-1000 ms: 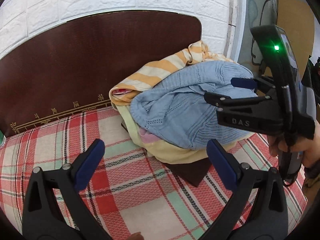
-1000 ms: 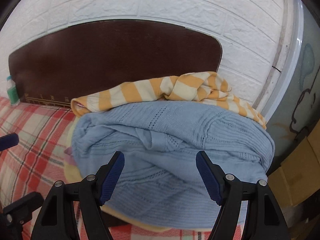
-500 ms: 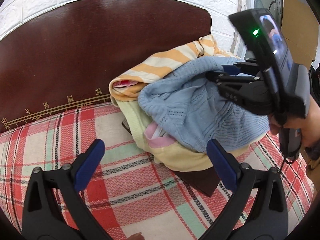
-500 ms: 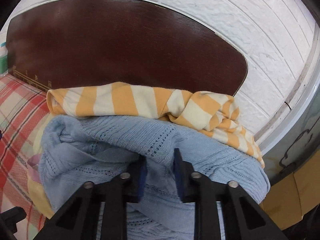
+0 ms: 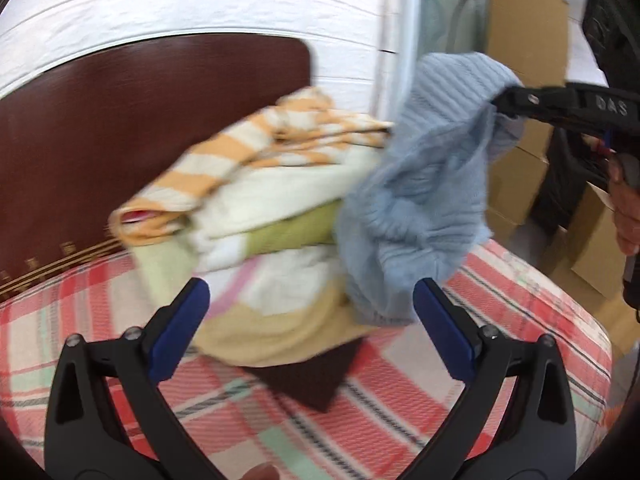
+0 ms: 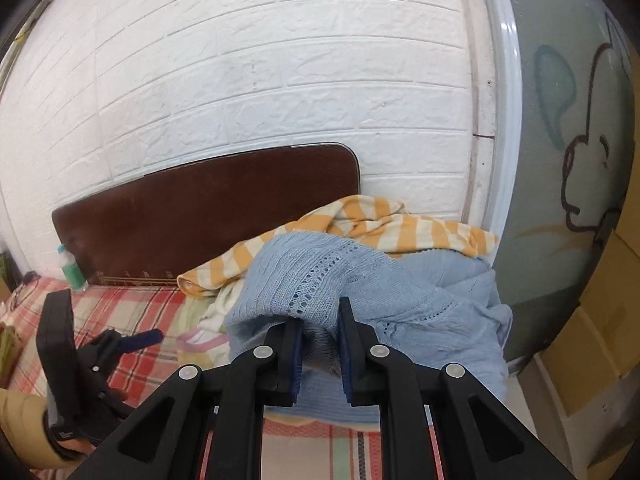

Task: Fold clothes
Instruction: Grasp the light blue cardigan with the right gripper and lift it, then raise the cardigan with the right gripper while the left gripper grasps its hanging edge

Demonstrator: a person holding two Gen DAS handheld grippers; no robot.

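Blue knitwear fills the space between the pads of my right gripper [image 6: 319, 350]: the jaws are closing, nearly together, and a thick fold of the light blue sweater [image 6: 360, 280] is pinched between them. From my left wrist view the sweater [image 5: 424, 184] hangs from that gripper [image 5: 505, 101] at the right side of the bed, lifted clear of the top of the pile, its lower end drooping down onto the beige cloth [image 5: 272, 332] at the bottom of the stack. That view is blurred, so finer detail of the knit is lost there.

My left gripper [image 5: 310, 330] stands wide open and holds nothing, its blue pads [image 5: 440, 328] apart over the checked bedcover [image 5: 400, 400], just in front of the pile.

The pile sits against the dark brown headboard [image 6: 208, 208], below the white brick wall [image 6: 280, 80]. An orange and white striped garment [image 5: 248, 148] lies on top, with cream and yellow-green folded pieces [image 5: 288, 232] under it and a dark brown cloth [image 5: 316, 376] poking out beneath the stack. A small teal bottle [image 6: 72, 268] stands by the far end of the headboard. Cardboard boxes [image 5: 524, 52] are stacked past the right side of the bed.
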